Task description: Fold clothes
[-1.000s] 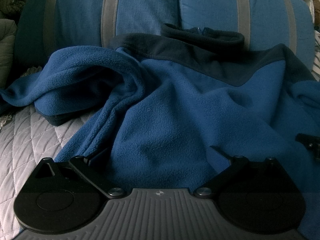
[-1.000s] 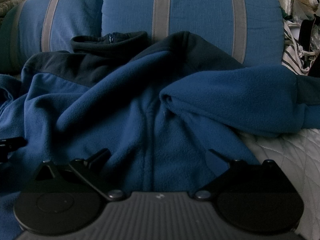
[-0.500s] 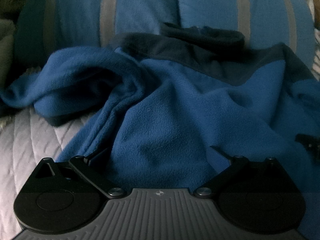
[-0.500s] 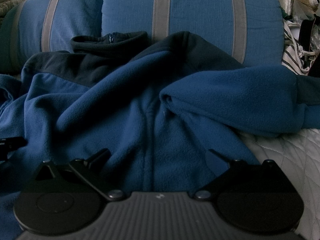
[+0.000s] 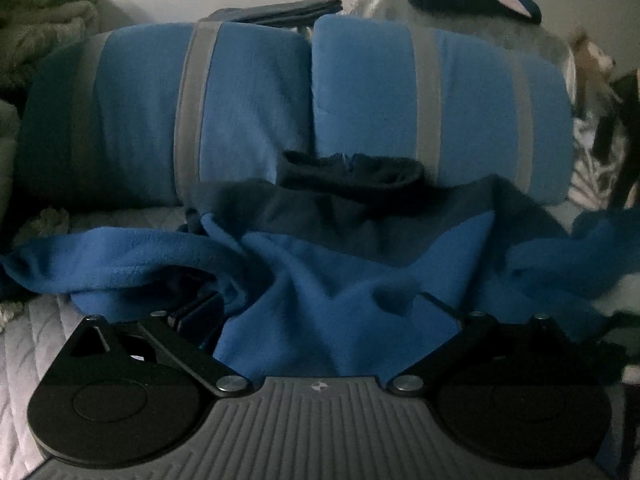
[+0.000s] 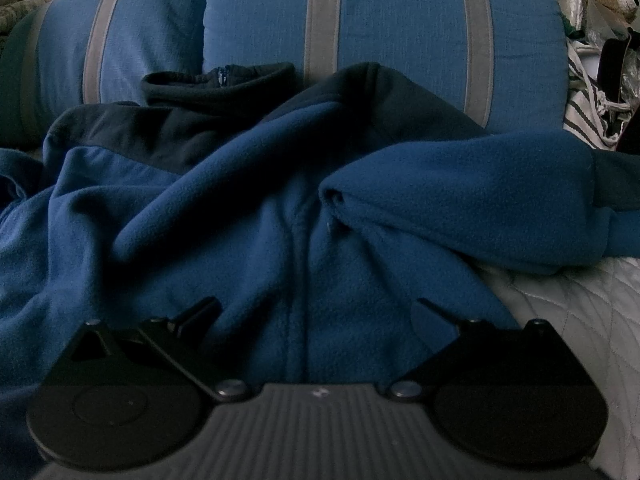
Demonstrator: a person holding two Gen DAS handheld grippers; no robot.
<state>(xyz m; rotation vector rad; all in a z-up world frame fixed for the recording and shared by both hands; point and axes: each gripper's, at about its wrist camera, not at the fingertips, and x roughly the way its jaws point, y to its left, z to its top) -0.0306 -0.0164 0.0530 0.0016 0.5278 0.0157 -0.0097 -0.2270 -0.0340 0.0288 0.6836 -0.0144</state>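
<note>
No readable text, label, brand or number anywhere; only a small round cross-quartered mark on the ribbed grey body of the left gripper (image 5: 318,308), and a fainter one on the right gripper (image 6: 316,312).

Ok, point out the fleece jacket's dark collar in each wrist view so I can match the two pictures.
Left wrist view: the dark collar sits at centre, just above the middle, against the gap between the two striped pillows.
Right wrist view: the dark collar sits upper left of centre, its zipper end showing.
Shared landmark: the two striped pillows lie right behind the collar in both.
</note>
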